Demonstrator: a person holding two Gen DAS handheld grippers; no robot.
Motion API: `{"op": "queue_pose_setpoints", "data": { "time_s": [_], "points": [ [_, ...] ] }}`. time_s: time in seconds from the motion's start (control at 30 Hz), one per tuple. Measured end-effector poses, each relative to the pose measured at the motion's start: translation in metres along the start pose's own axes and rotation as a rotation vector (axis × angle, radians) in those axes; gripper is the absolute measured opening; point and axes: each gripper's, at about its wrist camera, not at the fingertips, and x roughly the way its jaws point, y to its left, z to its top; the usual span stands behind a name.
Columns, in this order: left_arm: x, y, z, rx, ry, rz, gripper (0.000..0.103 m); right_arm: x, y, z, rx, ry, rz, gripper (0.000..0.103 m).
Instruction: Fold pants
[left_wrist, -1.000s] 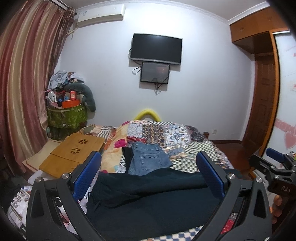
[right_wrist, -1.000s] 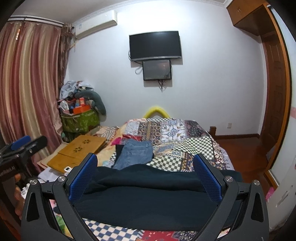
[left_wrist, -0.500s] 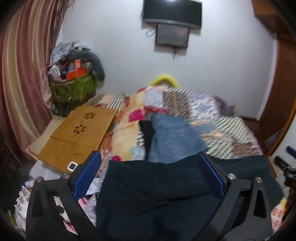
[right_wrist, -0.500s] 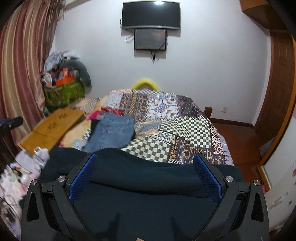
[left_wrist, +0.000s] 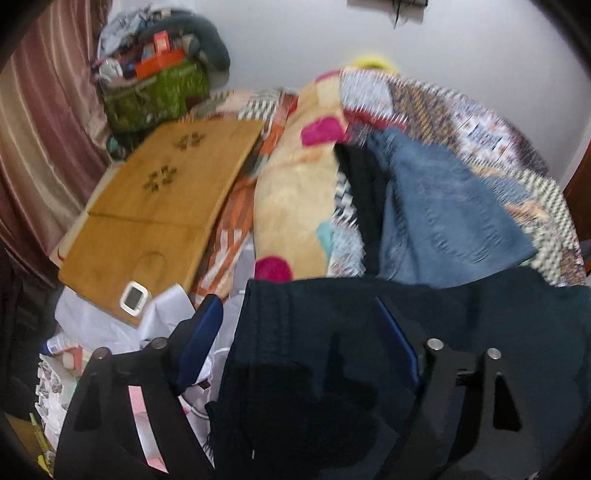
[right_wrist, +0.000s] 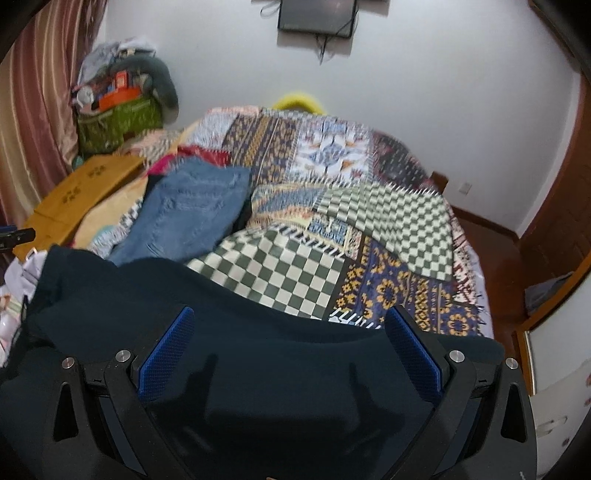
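Dark teal pants (left_wrist: 332, 350) lie across the near end of the bed, also in the right wrist view (right_wrist: 258, 369). My left gripper (left_wrist: 299, 325) is open just above their left edge, one blue finger (left_wrist: 199, 332) off the cloth, the other (left_wrist: 397, 343) over it. My right gripper (right_wrist: 291, 347) is open over the pants' right part, both blue pads (right_wrist: 166, 350) above the fabric. Neither holds anything.
Folded blue jeans (left_wrist: 443, 221) (right_wrist: 192, 210) and a black garment (left_wrist: 362, 192) lie farther up the patchwork bedspread (right_wrist: 369, 240). A wooden lap table (left_wrist: 155, 199) and loose papers (left_wrist: 110, 325) lie left of the bed. A cluttered green bag (left_wrist: 155, 88) stands by the curtain.
Both grippers have tilted down and moved closer to the dark pants; the wall and TV have slid out of the top of both views. The jaws stay open.
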Motion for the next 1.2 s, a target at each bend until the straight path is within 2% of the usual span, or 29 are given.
{"op": "queue_pose_setpoints", "data": {
  "time_s": [0.03, 0.1, 0.2, 0.33, 0.4, 0.5, 0.6, 0.63, 0.67, 0.73, 0.77, 0.83, 0.87, 0.9, 0.97, 1.1, 1.2],
  "points": [
    [0.012, 0.004, -0.002, -0.008, 0.026, -0.007, 0.078, 0.006, -0.001, -0.001, -0.006, 0.018, 0.007, 0.101],
    [0.033, 0.011, -0.005, -0.024, 0.079, -0.036, 0.062, 0.021, -0.004, 0.003, -0.015, 0.054, 0.028, 0.101],
    [0.057, 0.022, -0.008, -0.046, 0.145, -0.049, 0.046, 0.041, -0.006, 0.007, -0.030, 0.131, 0.084, 0.101],
    [0.075, 0.032, -0.004, -0.083, 0.178, -0.104, 0.046, 0.061, 0.000, 0.013, -0.074, 0.161, 0.133, 0.101],
    [0.082, 0.032, 0.000, -0.085, 0.182, -0.124, 0.043, 0.072, 0.003, 0.015, -0.096, 0.178, 0.149, 0.099],
    [0.090, 0.033, 0.005, -0.098, 0.190, -0.142, 0.039, 0.088, 0.007, 0.017, -0.113, 0.207, 0.170, 0.089],
    [0.093, 0.032, 0.005, -0.106, 0.190, -0.139, 0.034, 0.103, 0.008, 0.017, -0.104, 0.250, 0.208, 0.074],
    [0.093, 0.033, 0.005, -0.113, 0.189, -0.142, 0.033, 0.107, 0.008, 0.016, -0.096, 0.272, 0.229, 0.061],
    [0.092, 0.034, 0.004, -0.116, 0.191, -0.134, 0.032, 0.112, 0.009, 0.015, -0.091, 0.293, 0.252, 0.053],
    [0.090, 0.032, 0.003, -0.110, 0.185, -0.107, 0.031, 0.115, 0.015, 0.013, -0.105, 0.302, 0.265, 0.050],
    [0.087, 0.028, 0.003, -0.097, 0.175, -0.078, 0.029, 0.115, 0.019, 0.013, -0.127, 0.292, 0.257, 0.041],
    [0.080, 0.023, 0.002, -0.070, 0.152, -0.034, 0.023, 0.114, 0.026, 0.013, -0.148, 0.294, 0.272, 0.031],
    [0.076, 0.021, 0.003, -0.060, 0.139, -0.018, 0.019, 0.114, 0.027, 0.013, -0.152, 0.294, 0.262, 0.022],
    [0.071, 0.019, 0.004, -0.049, 0.125, 0.017, 0.010, 0.114, 0.029, 0.014, -0.162, 0.292, 0.244, 0.018],
    [0.063, 0.022, 0.007, -0.048, 0.109, 0.055, 0.010, 0.113, 0.029, 0.014, -0.170, 0.288, 0.221, 0.009],
    [0.045, 0.036, 0.021, -0.079, 0.074, 0.092, 0.010, 0.098, 0.026, 0.022, -0.174, 0.231, 0.189, 0.006],
    [0.022, 0.042, 0.042, -0.099, 0.021, 0.086, 0.010, 0.084, 0.018, 0.048, -0.146, 0.164, 0.162, 0.005]
  ]
}}
